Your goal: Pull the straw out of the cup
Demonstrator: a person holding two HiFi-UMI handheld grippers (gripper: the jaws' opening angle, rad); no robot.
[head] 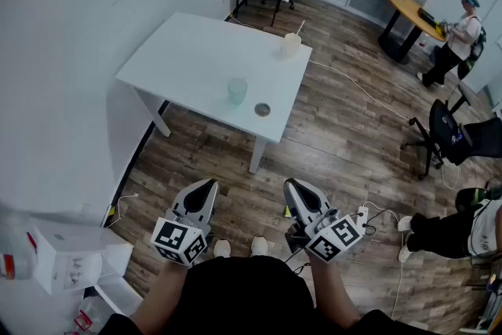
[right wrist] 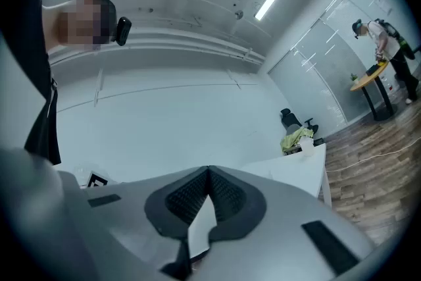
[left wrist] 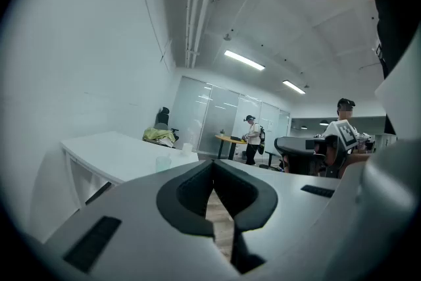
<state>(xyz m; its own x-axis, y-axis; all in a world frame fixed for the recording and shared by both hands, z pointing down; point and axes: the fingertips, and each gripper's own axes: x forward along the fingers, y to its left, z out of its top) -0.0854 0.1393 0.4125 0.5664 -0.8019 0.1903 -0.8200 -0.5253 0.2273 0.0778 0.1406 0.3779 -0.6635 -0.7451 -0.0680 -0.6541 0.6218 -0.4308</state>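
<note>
The person is standing on the wooden floor (head: pixel 337 129), well apart from the white counter (head: pixel 200 51), and is holding both grippers low and close to the body. The left gripper (head: pixel 210 184) is pointing toward the counter's near edge with its jaws pressed together at the tips, nothing between them in the left gripper view (left wrist: pixel 212 164). The right gripper (head: pixel 292 184) is sitting just beside it, jaws likewise closed and empty (right wrist: pixel 208 171). The cup (head: pixel 291 44) is standing upright at the counter's far right corner, the straw (head: pixel 300 27) leaning out of its top. A translucent glass (head: pixel 237 90) and a small round lid (head: pixel 262 109) are resting nearer, by the near right edge.
</note>
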